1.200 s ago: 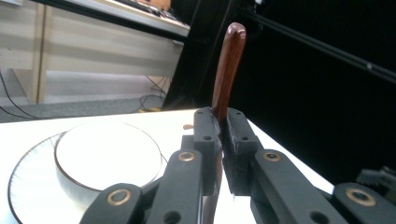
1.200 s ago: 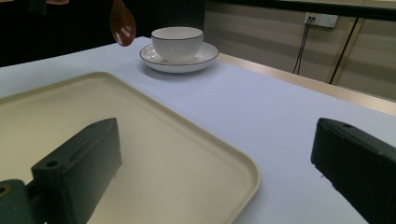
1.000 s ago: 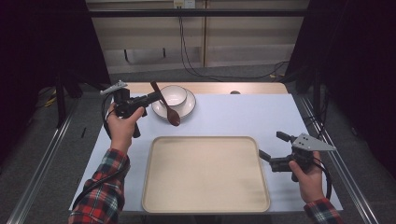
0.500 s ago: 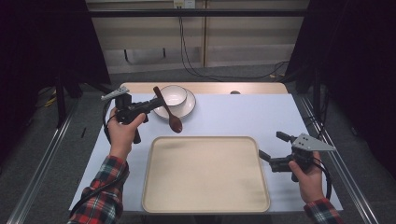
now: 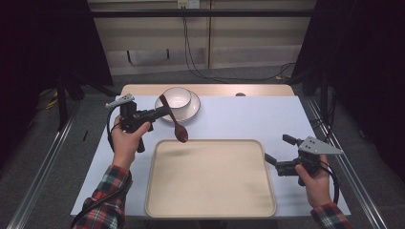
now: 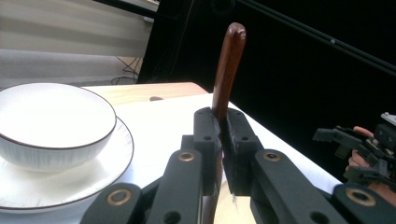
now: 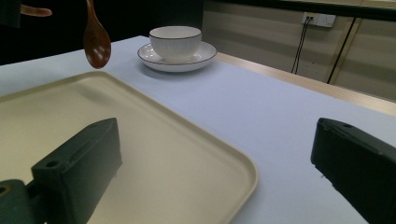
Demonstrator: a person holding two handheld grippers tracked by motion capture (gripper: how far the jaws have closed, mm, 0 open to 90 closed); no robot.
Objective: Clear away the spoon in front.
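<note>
My left gripper (image 5: pixel 164 112) is shut on the handle of a dark brown wooden spoon (image 5: pixel 175 124), held in the air. The spoon's bowl end hangs low over the far left edge of the beige tray (image 5: pixel 210 200). In the left gripper view the spoon handle (image 6: pixel 228 60) rises from between the shut jaws of the left gripper (image 6: pixel 219 128). My right gripper (image 5: pixel 277 149) is open at the tray's right edge with nothing in it. In the right gripper view the right gripper (image 7: pixel 215 156) spans the tray's corner (image 7: pixel 219 158), with the spoon (image 7: pixel 97 44) far off.
A white bowl (image 5: pixel 177 97) stands on a white saucer (image 5: pixel 190 113) at the back of the light blue table top (image 5: pixel 267 117), just behind the spoon. The bowl (image 6: pixel 51 119) lies left of the jaws in the left gripper view. Metal rails run along both table sides.
My left gripper has brought the spoon a little away from the bowl, and the spoon's bowl end has come down toward the tray's far edge. The right gripper has stayed still.
</note>
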